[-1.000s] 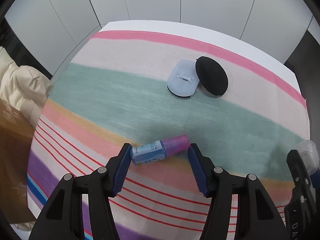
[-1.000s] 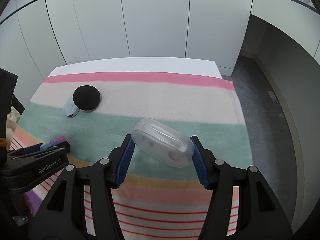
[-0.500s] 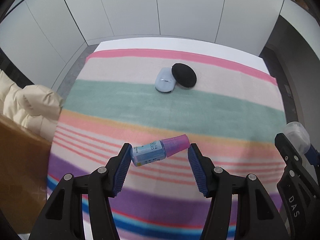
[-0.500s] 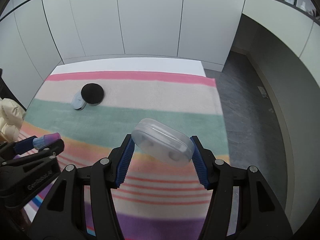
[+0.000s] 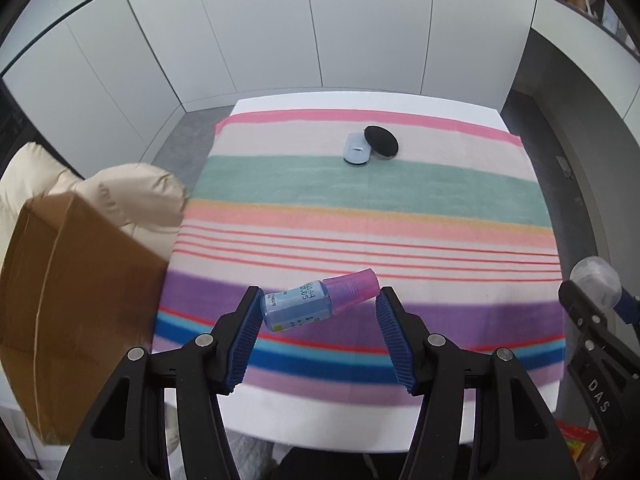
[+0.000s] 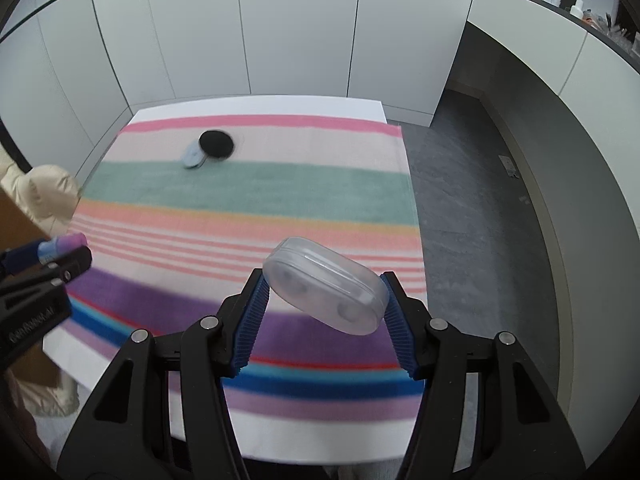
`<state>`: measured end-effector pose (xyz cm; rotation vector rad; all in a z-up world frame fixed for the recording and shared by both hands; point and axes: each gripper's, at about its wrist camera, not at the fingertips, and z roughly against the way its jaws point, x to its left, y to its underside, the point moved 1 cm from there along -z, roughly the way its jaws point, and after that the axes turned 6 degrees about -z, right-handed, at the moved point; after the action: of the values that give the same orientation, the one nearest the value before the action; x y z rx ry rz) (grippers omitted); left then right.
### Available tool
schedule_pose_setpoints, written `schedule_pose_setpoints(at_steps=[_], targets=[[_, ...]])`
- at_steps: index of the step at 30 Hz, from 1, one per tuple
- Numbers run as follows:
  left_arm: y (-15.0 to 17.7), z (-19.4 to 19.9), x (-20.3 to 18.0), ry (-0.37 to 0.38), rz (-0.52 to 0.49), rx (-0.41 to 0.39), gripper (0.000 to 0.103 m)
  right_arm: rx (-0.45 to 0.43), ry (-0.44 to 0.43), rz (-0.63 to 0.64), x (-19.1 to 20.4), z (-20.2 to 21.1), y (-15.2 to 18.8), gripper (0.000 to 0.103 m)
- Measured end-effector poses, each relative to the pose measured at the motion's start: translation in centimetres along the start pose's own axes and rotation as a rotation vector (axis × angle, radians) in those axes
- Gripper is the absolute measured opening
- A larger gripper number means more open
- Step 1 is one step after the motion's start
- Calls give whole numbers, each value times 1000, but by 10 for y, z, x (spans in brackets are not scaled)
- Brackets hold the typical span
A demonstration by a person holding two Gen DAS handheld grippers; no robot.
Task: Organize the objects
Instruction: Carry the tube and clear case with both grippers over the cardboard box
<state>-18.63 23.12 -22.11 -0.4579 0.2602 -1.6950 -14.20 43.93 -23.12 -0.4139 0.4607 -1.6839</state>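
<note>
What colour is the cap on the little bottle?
Pink; the cap shows best in the left wrist view.

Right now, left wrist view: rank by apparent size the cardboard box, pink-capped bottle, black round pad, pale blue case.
1. cardboard box
2. pink-capped bottle, though it is close to the camera, held in the left gripper
3. black round pad and pale blue case: look alike, not ranked

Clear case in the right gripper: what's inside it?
Through the clear case two round recesses show; whether they hold anything can't be told. The right gripper pads cover its two ends.
</note>
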Motion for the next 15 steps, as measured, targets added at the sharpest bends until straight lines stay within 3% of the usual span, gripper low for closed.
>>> schedule_pose_setpoints(at_steps=[7,15], targets=[[9,27,31,-6,50,-32,59,2,-16,7,10,27,13,59],[15,47,78,-24,134,-48,59,-36,-37,60,41,54,4,59]])
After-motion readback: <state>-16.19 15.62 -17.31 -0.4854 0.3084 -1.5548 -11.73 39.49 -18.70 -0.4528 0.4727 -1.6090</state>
